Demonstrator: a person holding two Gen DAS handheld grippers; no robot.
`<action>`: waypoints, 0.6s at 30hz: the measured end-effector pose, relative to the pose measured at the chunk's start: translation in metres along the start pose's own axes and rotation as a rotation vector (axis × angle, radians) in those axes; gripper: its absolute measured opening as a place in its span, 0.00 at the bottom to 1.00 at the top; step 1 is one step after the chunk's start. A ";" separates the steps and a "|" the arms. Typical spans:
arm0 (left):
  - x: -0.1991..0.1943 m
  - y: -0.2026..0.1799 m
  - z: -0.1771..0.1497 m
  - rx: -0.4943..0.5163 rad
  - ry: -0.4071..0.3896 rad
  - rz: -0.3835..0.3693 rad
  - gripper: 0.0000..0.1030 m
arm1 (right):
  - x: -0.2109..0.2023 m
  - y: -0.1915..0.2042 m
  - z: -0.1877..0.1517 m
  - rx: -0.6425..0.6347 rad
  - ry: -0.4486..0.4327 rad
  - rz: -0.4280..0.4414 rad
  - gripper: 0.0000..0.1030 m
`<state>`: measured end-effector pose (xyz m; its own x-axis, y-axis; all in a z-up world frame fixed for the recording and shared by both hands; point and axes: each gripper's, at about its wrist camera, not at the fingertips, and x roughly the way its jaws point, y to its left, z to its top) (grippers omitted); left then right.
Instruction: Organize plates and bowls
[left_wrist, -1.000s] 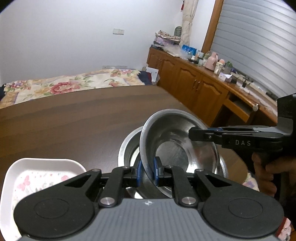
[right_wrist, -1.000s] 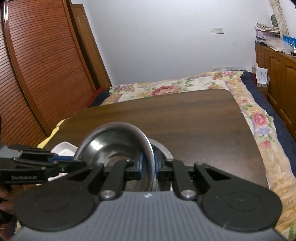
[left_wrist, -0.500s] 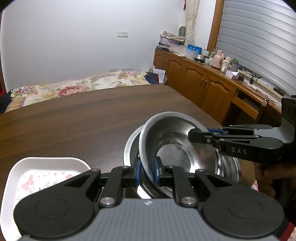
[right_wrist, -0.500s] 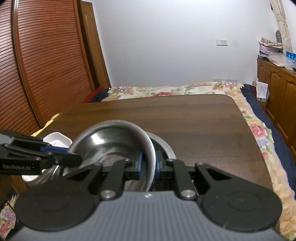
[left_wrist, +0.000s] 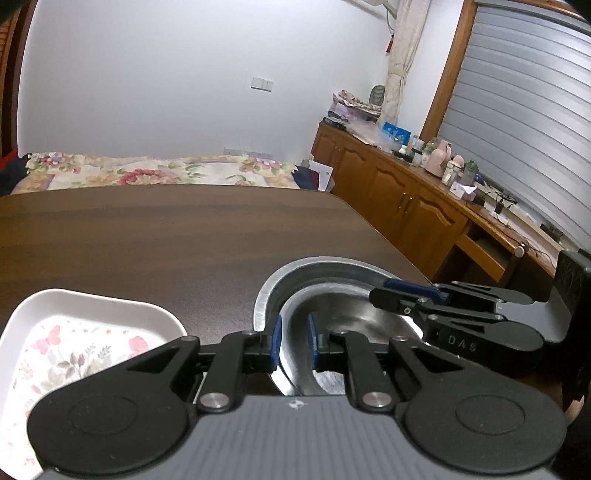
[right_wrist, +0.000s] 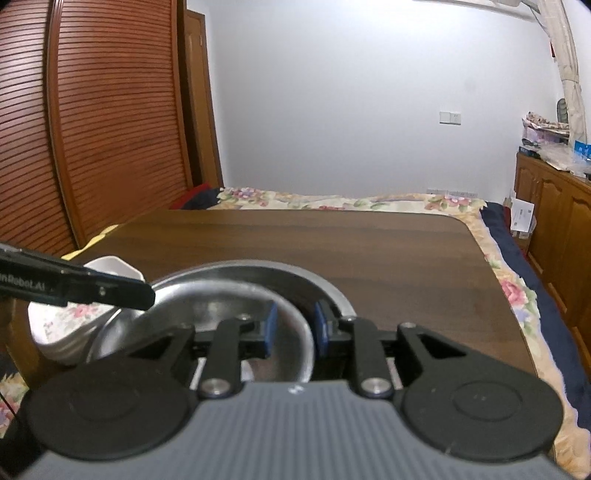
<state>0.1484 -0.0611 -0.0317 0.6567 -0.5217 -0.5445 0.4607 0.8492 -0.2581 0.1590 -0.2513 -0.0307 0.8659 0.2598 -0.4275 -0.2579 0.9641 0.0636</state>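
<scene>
Our left tool (left_wrist: 294, 345) pinches the near rim of the small shiny steel bowl (left_wrist: 354, 325). Our right tool (right_wrist: 293, 328) is opening, its pads either side of the rim. The bowl sits inside a bigger steel bowl (left_wrist: 266, 295) on the dark wooden table (left_wrist: 166, 236), beside a white flowery square plate (left_wrist: 74, 332). It looks light, stiff and slippery; hold its thin rim.

Two steel bowls (left_wrist: 332, 321), nested, and one white floral plate (left_wrist: 74, 332) on one table (left_wrist: 166, 240).
</scene>
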 end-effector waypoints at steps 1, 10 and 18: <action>-0.002 0.000 0.001 0.002 -0.006 0.002 0.15 | -0.002 0.000 0.000 0.007 -0.008 0.000 0.23; -0.010 -0.007 0.003 0.061 -0.072 0.066 0.34 | -0.026 -0.006 0.004 0.046 -0.098 -0.065 0.45; 0.000 -0.012 -0.009 0.118 -0.075 0.123 0.43 | -0.023 -0.011 -0.018 0.101 -0.085 -0.100 0.49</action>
<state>0.1380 -0.0706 -0.0356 0.7528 -0.4232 -0.5041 0.4382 0.8938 -0.0960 0.1343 -0.2686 -0.0378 0.9194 0.1615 -0.3586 -0.1274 0.9849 0.1168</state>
